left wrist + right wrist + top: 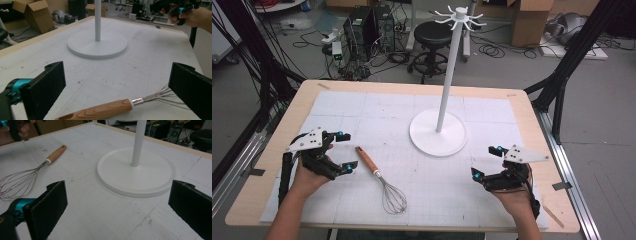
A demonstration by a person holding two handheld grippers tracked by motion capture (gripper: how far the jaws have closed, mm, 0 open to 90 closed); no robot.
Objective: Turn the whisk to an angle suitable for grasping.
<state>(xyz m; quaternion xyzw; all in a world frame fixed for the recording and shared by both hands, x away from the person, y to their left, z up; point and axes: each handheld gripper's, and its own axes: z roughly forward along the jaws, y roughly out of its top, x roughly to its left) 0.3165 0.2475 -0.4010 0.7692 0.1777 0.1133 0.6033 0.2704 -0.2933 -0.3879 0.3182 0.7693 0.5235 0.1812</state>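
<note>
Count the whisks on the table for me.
1. The whisk lies flat on the white mat, between the left gripper and the white stand, wooden handle pointing away from the person. Nothing could hide another.

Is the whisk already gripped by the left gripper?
No, the whisk lies flat on the table, with the left gripper open beside its handle.

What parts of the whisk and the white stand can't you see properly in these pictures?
- Whisk, left gripper view: its wire loops are hidden behind the left gripper's right-hand jaw; the handle's end is cut by the bottom edge.
- Stand, right gripper view: the pole's top and hooks are cut by the top edge.
</note>
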